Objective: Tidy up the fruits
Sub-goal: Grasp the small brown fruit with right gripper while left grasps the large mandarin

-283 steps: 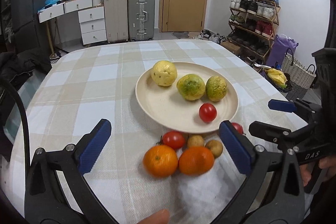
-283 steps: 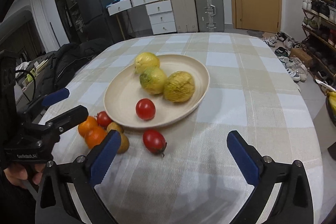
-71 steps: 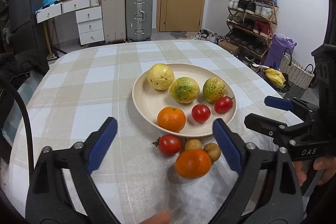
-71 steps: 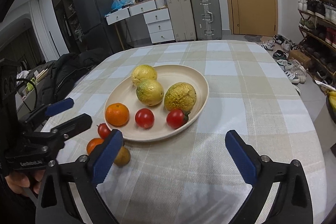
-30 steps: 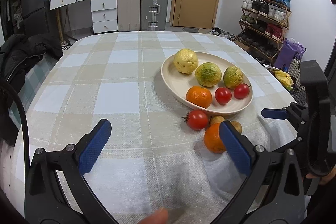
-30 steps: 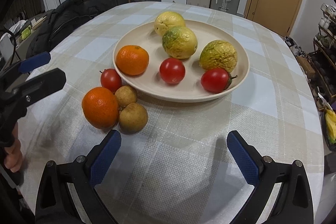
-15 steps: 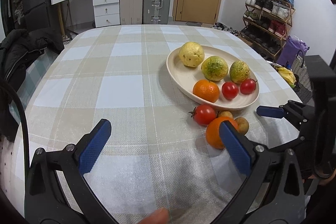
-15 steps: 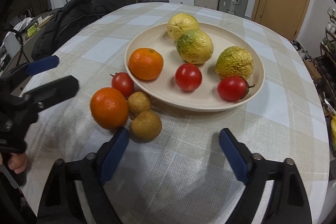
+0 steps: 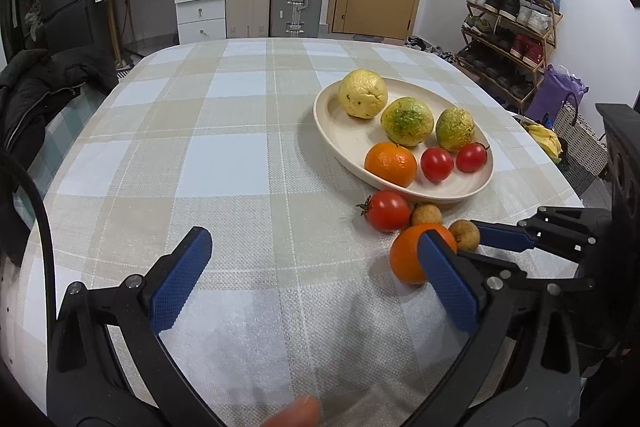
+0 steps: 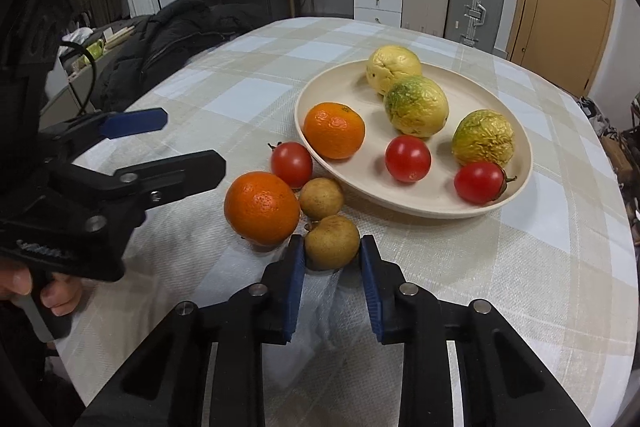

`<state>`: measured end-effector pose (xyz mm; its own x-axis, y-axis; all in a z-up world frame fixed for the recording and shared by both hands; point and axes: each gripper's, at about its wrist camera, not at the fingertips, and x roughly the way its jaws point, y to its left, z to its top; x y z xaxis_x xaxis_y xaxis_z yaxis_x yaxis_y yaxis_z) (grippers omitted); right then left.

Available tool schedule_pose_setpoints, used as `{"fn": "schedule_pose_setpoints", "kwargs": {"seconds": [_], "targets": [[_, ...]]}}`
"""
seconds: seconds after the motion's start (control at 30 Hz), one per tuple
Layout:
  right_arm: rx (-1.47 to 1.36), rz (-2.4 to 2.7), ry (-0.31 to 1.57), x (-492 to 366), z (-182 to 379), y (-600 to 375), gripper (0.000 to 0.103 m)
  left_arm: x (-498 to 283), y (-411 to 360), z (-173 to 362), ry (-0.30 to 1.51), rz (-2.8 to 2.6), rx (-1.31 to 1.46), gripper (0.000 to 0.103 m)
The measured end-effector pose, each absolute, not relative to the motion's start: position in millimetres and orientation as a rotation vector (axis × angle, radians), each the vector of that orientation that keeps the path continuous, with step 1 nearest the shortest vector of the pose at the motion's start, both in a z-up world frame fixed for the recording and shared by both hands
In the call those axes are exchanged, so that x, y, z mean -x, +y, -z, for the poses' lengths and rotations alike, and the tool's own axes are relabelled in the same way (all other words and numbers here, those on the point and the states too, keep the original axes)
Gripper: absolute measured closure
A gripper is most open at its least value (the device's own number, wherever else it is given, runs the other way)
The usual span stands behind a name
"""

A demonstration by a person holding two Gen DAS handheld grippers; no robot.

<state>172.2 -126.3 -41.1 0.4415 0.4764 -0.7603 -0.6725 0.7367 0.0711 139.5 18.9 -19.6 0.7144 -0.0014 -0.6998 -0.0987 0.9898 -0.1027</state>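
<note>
My right gripper (image 10: 332, 259) pinches a small brown fruit (image 10: 331, 242) at lower centre; my left gripper (image 9: 316, 279) gapes empty; six fruits fill the plate (image 10: 516, 187), four wait outside

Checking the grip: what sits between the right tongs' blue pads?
A small brown fruit, pinched between the right tongs on the tablecloth; the right wrist view shows it.

Beige-and-white checked tablecloth (image 10: 248, 75), cream plate (image 10: 436, 207), blue-padded black gripper (image 10: 332, 251)

The right tongs (image 10: 332, 253) are clamped nearly closed and tilted downward, while the left tongs (image 9: 312, 279) gape wide.
</note>
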Motion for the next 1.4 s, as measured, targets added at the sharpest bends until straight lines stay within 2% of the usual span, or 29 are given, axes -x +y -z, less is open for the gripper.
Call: {"fn": "schedule_pose_setpoints", "kwargs": {"seconds": [1.13, 1.27, 1.4], "targets": [[0.155, -0.653, 0.828, -186, 24, -176, 0.075, -137, -42, 37, 0.871, 0.161, 0.065, 0.001], [0.150, -0.653, 0.828, -187, 24, -176, 0.075, -136, -49, 38, 0.879, 0.196, 0.045, 0.015], [0.149, -0.653, 0.825, -186, 23, -178, 0.075, -139, -52, 44, 0.917, 0.231, 0.044, 0.043]]}}
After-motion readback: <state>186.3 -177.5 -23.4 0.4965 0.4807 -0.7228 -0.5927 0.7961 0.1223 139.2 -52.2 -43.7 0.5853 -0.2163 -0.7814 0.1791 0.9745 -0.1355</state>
